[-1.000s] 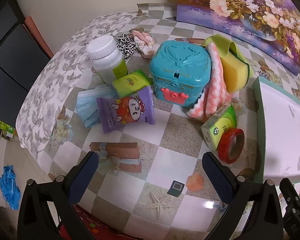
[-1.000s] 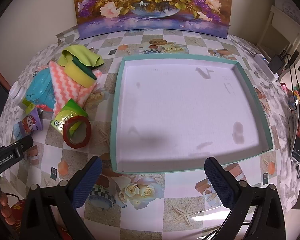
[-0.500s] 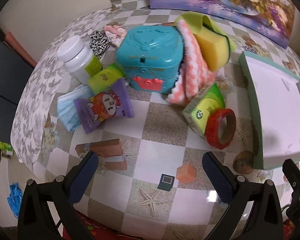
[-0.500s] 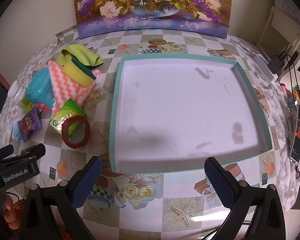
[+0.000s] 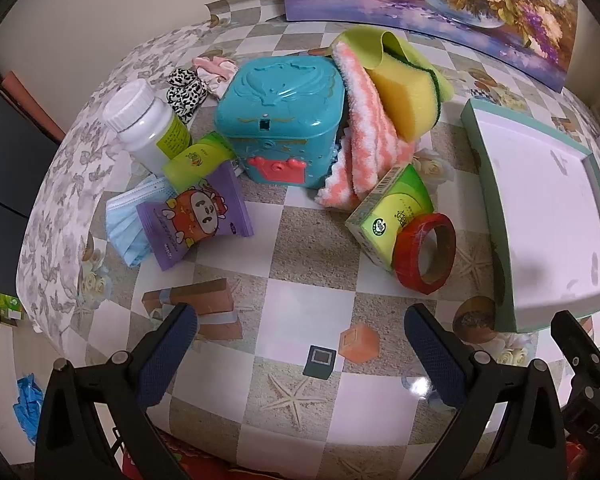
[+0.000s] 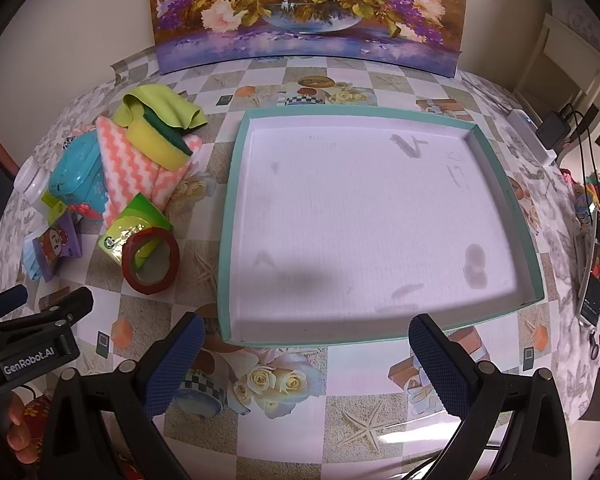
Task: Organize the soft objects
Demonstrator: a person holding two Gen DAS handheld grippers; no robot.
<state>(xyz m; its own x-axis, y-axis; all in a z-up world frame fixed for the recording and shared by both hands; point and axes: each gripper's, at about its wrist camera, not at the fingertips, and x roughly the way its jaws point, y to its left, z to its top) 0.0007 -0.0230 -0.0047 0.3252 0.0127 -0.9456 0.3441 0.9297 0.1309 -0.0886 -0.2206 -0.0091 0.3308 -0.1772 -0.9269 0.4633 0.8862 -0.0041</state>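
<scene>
A pile of items lies left of a teal-rimmed white tray (image 6: 500, 184) (image 5: 484, 168). Soft ones: a pink-and-white towel (image 5: 360, 136) (image 6: 132, 168), a yellow sponge (image 5: 404, 92) (image 6: 156, 140) under a green cloth (image 5: 364, 44) (image 6: 168, 108), a blue face mask (image 5: 124, 224), scrunchies (image 5: 188, 88). My left gripper (image 5: 300, 352) is open above the tablecloth in front of the pile, holding nothing. My right gripper (image 6: 306, 360) is open at the tray's near edge, empty.
Hard items sit in the pile: a teal plastic box (image 5: 284, 112), a white bottle (image 5: 144, 124), a purple snack pack (image 5: 192, 216), a green carton (image 5: 396, 212), a red tape roll (image 5: 424, 252). A flower painting (image 6: 308, 8) stands behind. Phone and cables (image 6: 596, 256) lie at the right.
My left gripper has swung right and forward, so the pile now sits more centred and nearer. The right gripper has stayed put; the left tool has come further into its view.
</scene>
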